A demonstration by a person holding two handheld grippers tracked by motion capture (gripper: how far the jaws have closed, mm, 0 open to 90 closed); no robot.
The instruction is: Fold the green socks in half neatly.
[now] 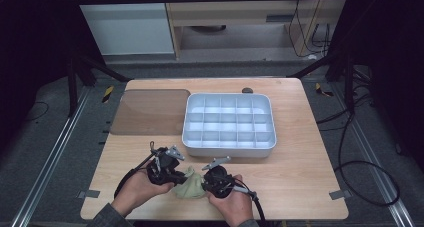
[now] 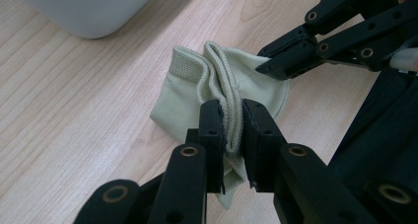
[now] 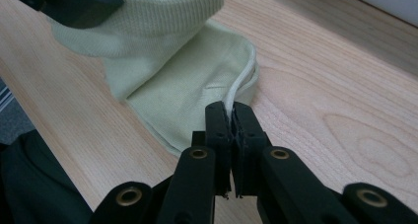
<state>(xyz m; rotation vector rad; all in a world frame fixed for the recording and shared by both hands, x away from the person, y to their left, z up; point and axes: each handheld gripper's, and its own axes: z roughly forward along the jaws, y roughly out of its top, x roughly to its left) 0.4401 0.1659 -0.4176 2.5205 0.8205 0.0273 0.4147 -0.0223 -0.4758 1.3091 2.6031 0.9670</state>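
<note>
A pale green sock [image 1: 188,183] lies bunched near the table's front edge, between my two grippers. My left gripper [image 1: 176,176] is shut on the ribbed cuff of the sock [image 2: 217,81], the folded cuff squeezed between its two black jaws [image 2: 231,123]. My right gripper [image 1: 205,183] is shut on the thin far edge of the sock [image 3: 192,95], the hem pinched between its jaws [image 3: 231,118]. In the left gripper view the right gripper's fingers [image 2: 296,56] reach onto the sock from the upper right.
A white tray [image 1: 229,149] divided into several small compartments stands just behind the grippers at mid-table. A brown translucent lid [image 1: 150,112] lies flat to its left. A small dark knob [image 1: 247,90] sits at the table's far edge.
</note>
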